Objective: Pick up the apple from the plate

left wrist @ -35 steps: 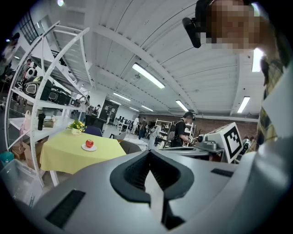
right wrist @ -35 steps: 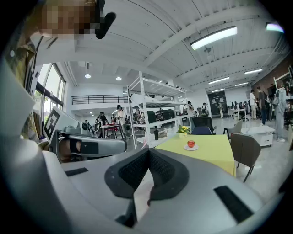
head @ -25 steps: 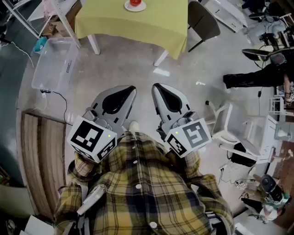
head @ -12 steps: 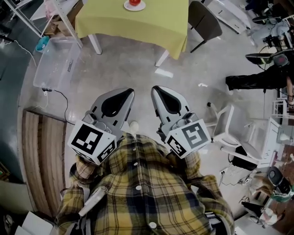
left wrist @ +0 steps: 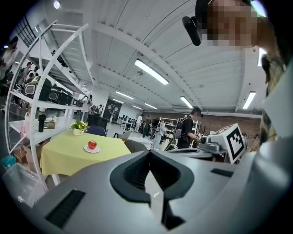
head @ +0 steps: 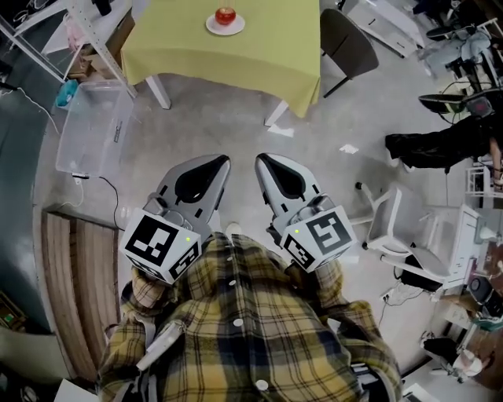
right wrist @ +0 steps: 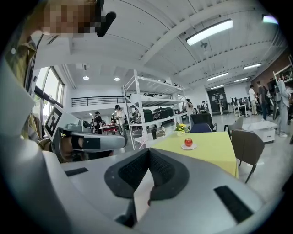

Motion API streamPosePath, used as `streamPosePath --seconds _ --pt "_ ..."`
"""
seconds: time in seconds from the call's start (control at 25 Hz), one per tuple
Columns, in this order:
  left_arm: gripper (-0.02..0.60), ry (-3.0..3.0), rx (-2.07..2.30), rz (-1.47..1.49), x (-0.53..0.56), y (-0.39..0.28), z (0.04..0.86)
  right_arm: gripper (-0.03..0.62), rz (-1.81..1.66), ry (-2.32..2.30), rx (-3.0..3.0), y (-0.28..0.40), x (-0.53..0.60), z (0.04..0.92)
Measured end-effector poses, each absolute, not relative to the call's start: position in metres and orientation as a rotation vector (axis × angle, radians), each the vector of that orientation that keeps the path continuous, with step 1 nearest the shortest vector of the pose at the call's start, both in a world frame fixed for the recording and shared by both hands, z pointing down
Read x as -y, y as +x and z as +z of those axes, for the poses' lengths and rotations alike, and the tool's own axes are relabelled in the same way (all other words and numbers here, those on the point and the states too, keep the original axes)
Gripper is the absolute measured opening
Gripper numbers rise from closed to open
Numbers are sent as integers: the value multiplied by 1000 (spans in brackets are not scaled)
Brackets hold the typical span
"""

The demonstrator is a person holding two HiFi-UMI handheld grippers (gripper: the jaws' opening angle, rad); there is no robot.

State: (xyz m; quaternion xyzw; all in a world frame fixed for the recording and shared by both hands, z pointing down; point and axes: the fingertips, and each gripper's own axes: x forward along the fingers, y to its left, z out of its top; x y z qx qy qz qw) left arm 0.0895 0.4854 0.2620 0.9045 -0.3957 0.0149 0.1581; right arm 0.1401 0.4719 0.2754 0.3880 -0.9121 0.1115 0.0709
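A red apple [head: 225, 15] lies on a small white plate [head: 214, 28] on a table with a yellow cloth [head: 267, 43], at the top of the head view. Both grippers are held side by side over the floor, well short of the table. My left gripper [head: 222, 161] is shut with nothing in it, and so is my right gripper [head: 262, 159]. In the left gripper view the apple [left wrist: 92, 145] is small, left of the shut jaw tips [left wrist: 149, 153]. In the right gripper view the apple [right wrist: 188, 142] shows right of the tips [right wrist: 149, 153].
A clear plastic bin [head: 90, 118] lies on the floor left of the table, beside a white shelving rack [left wrist: 41, 91]. A dark chair [head: 346, 39] stands at the table's right, a white chair [head: 389, 224] to my right. A flower pot [left wrist: 78, 128] stands behind the plate.
The table with the apple has slid down into the head view, as I came closer to it. Both grippers stay shut and side by side.
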Motion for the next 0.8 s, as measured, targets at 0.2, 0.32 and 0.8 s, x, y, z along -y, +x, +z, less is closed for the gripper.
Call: streamPosePath --seconds 0.2,0.32,0.8 --pt "8 2614 1115 34 -430 63 252 -3 321 1198 2733 117 -417 268" --pt "8 2628 1101 32 -399 44 249 -3 310 1220 2727 99 -386 265" --pt "8 2620 1025 74 -324 -8 266 -3 419 1295 2676 48 -310 283"
